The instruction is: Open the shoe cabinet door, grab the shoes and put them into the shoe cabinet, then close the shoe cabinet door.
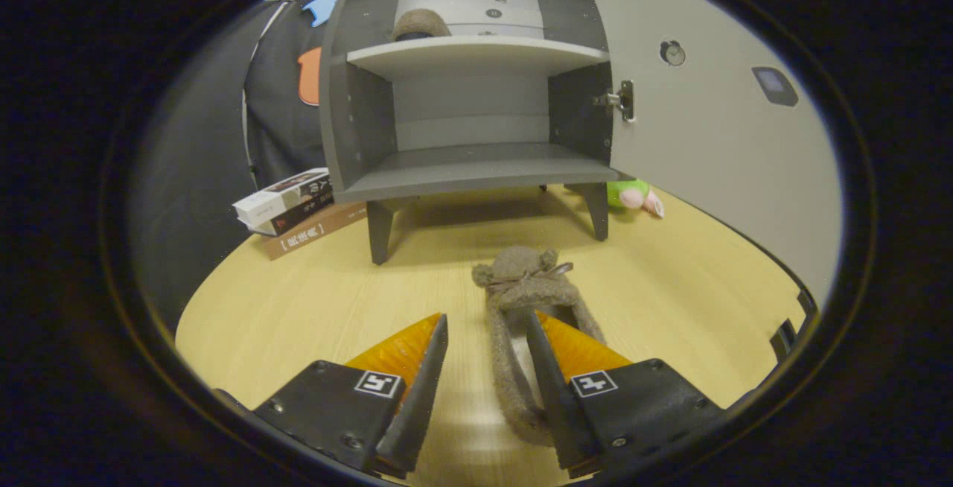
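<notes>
A: Left to right, then: what's on the table (298, 308)?

B: Far left, a stack of books (287, 208) beside the cabinet (357, 129); the cabinet stands on legs, its door (715, 137) swung open to the right; one shoe (421, 24) already sits on the top shelf (476, 55); the lower shelf (476, 167) is bare.

A: And the other shoe?

B: The slipper (525, 290) lies on the table, near side of the cabinet, toe pointing away; a green toy (633, 195) sits by the cabinet's right leg, behind it.

A: The gripper (488, 338)?

B: Fingers parted, fairly wide; the left one stands clear over bare wood; the right one sits in or over the slipper's opening, so the slipper's left wall lies between the fingers; nothing is pinched yet, I'd say.

A: What could go wrong?

B: The wall is soft fleece; a shallow bite could slip off on the lift; held by one side, the slipper may droop and catch the lower shelf's front edge; a push instead of a squeeze would just slide it on the smooth wood.
</notes>
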A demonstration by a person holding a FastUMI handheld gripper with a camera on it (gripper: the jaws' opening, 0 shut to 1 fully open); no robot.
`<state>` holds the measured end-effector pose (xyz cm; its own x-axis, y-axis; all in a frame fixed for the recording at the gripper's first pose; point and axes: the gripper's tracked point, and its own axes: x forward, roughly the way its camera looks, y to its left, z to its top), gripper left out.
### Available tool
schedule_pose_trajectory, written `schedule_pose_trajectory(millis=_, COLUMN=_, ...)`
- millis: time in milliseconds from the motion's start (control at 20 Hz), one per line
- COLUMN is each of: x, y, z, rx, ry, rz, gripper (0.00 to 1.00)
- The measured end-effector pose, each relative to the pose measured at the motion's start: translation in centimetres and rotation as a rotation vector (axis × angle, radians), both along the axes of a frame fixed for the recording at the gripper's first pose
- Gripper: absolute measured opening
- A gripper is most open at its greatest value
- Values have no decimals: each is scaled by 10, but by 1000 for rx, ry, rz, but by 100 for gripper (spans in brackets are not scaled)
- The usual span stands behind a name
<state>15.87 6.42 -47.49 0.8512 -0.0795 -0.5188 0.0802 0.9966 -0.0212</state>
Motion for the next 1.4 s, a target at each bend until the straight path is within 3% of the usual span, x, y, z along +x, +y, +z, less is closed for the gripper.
schedule_pose_trajectory(millis=100, x=13, y=-10, z=-1, rx=-14, ry=-17, rz=-19, gripper=65)
schedule_pose_trajectory(millis=400, x=37, y=-4, z=-28, rx=160, ry=75, rz=53, gripper=12)
schedule_pose_trajectory(millis=700, x=28, y=-16, z=9, rx=67, ry=-104, rz=112, gripper=8)
schedule_pose_trajectory(millis=1000, x=5, y=-29, z=52, rx=43, ry=-176, rz=124, gripper=8)
schedule_pose_trajectory(millis=1400, x=-7, y=-23, z=160, rx=-1, ry=-334, rz=188, gripper=8)
